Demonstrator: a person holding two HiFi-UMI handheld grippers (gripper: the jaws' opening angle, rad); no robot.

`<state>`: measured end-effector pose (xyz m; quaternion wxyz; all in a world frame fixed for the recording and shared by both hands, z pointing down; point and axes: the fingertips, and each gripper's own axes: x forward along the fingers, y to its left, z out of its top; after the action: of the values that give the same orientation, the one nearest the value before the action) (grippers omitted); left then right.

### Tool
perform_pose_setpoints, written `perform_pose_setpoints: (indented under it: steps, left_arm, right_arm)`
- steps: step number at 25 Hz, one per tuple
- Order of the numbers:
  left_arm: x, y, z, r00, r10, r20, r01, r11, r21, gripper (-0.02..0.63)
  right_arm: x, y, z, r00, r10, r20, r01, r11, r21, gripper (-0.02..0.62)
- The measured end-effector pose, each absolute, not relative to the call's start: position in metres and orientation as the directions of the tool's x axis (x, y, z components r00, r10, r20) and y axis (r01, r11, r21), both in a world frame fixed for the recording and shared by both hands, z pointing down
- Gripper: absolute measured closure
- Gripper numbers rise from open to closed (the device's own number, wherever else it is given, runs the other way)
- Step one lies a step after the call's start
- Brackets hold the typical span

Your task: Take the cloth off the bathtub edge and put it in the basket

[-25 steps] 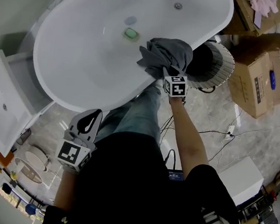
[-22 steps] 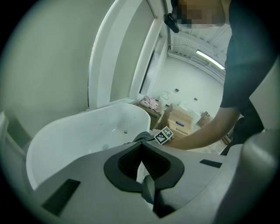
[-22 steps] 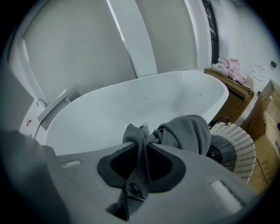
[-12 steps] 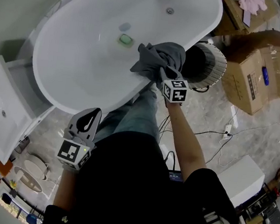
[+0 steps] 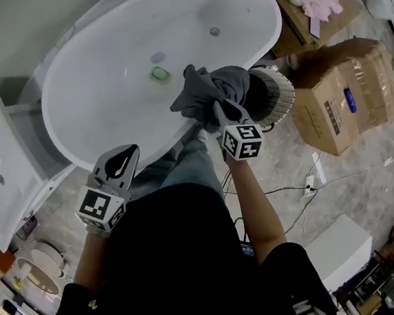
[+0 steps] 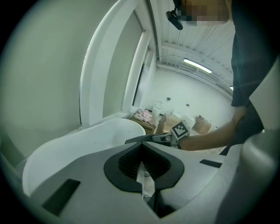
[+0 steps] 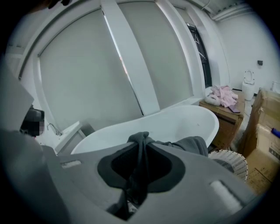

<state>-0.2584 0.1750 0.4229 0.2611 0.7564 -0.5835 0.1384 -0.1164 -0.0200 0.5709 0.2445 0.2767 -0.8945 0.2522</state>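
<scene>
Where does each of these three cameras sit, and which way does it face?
Head view: on the person's head, facing steeply down at the bathtub, basket and cardboard box; shows torso, left gripper, right gripper.
Left gripper view: rides the left gripper, looking along its shut jaws across the bathtub; the right forearm shows.
Right gripper view: rides the right gripper, looking along jaws shut on the grey cloth toward the bathtub.
Shared: both gripper views see the bathtub and the pink bundle.

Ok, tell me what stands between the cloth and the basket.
Nothing visible does. The right gripper is shut on the cloth, held up beside the basket; the part of the basket's open top that shows is uncovered.
</scene>
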Motion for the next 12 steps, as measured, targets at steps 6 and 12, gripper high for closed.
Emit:
perform_pose_setpoints:
  steps: [6,12]
  left_arm:
    - [-0.259,0.164,0.402,0.293,-0.832,0.471,-0.952,-0.209,0.223,0.592]
    - [-0.251,0.146,0.369,0.312,-0.849,0.427,-0.947,-0.243,0.210,0.592]
  right_arm:
    - [-0.105,-0.014,0.495,-0.747,-0.430,0.507,-0.629,0.705,-0.329,0.541]
    - [-0.083,-0.004,0.427,-0.755,-0.491,0.435,-0.643,0.687,-0.339,0.541]
